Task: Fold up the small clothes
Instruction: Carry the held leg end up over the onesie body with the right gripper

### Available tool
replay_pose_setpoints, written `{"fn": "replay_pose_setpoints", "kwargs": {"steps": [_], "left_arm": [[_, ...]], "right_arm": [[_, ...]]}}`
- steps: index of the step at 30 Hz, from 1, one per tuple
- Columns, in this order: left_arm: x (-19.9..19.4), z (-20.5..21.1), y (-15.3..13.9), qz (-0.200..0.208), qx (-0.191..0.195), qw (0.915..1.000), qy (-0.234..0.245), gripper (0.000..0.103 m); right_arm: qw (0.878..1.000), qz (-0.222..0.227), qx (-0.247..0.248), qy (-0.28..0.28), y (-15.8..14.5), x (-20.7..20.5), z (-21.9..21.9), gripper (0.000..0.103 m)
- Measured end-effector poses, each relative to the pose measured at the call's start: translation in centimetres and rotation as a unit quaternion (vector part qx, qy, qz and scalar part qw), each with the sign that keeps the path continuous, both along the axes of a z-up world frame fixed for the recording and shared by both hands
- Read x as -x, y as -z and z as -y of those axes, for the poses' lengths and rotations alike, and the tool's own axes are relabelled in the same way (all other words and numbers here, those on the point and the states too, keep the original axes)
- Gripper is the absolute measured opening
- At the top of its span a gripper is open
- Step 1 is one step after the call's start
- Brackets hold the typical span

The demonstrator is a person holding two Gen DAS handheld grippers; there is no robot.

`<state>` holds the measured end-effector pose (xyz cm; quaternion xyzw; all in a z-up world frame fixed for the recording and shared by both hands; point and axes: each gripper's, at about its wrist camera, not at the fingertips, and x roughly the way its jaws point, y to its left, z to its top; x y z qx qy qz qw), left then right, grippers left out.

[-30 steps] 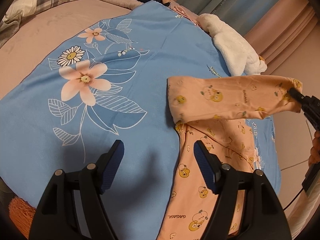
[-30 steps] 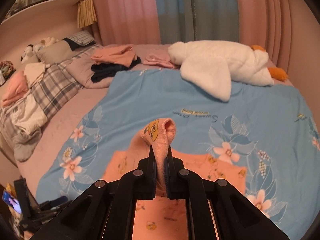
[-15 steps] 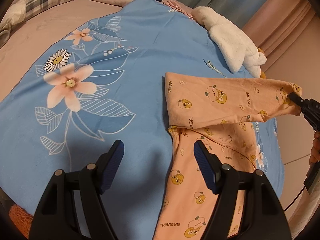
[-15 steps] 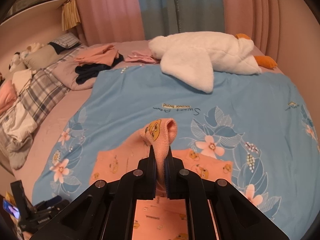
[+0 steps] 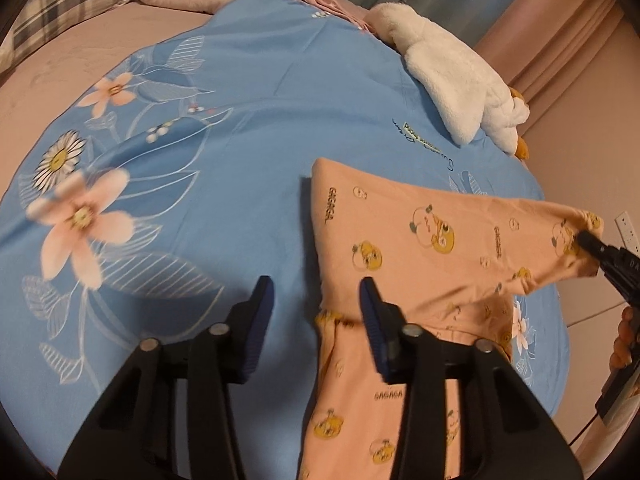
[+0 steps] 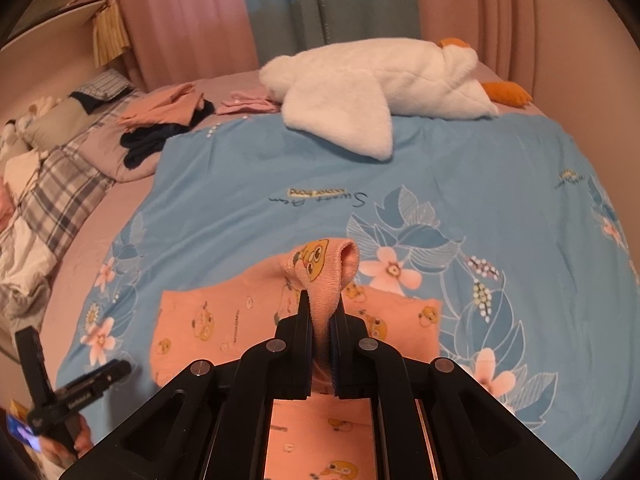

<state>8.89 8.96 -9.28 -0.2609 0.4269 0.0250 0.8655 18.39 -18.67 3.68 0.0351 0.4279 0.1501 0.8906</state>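
Observation:
Small peach pants (image 5: 424, 240) with yellow cartoon prints lie on the blue floral sheet (image 5: 240, 120). One leg is folded across and lifted at its cuff. My right gripper (image 6: 320, 312) is shut on that ribbed cuff (image 6: 324, 268) and holds it above the sheet; it shows at the right edge of the left wrist view (image 5: 588, 236). My left gripper (image 5: 316, 312) is open and empty, low over the pants' left edge near the fold. It also shows at the lower left of the right wrist view (image 6: 96, 376).
A white plush goose (image 6: 372, 80) lies at the far side of the sheet. Folded peach and dark clothes (image 6: 160, 120) and pink items (image 6: 248, 102) sit beyond it. Plaid bedding (image 6: 60, 184) lies at the left. Curtains (image 6: 280, 8) hang behind.
My left gripper has moved forward and right toward the pants' folded edge, its jaws narrowing somewhat. My right gripper has kept hold of the cuff and shifted slightly over the sheet.

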Motion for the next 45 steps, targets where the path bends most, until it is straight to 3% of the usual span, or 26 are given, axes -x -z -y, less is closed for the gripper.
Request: {"fn": "replay_pose_setpoints", "kwargs": {"steps": [5,8,16,20,29,38,45], "left_arm": [[-2.8,1.5,0.5,-0.013,-0.020,0.9994,0.025,0.025],[-4.1,2.4,0.9,-0.019,-0.027,0.9986,0.043,0.024],[-6.3,3.7,3.8,-0.071,-0.050,0.9943,0.061,0.024],[-6.9,3.2,5.1,-0.090,-0.051,0.9933,0.051,0.030],[-7.2,3.6,5.6,-0.075,-0.088,0.9911,0.067,0.038],[-6.8,4.0,5.9,-0.064,-0.112,0.9901,0.056,0.037],[-7.2,4.1,6.0,-0.066,-0.107,0.9906,0.052,0.038]], "right_arm": [[1.000,-0.015,0.006,0.010,1.4,-0.3,0.6,0.008],[1.000,-0.022,0.007,0.015,2.1,-0.5,1.0,0.008],[0.999,-0.037,0.010,0.027,3.7,-0.8,2.1,0.008],[0.999,-0.043,0.012,0.029,4.3,-0.9,2.2,0.008],[0.998,-0.051,0.018,0.037,5.2,-1.0,2.4,0.008],[0.997,-0.058,0.028,0.044,5.9,-1.1,2.5,0.008],[0.996,-0.066,0.030,0.046,6.4,-1.2,2.9,0.008]]}}
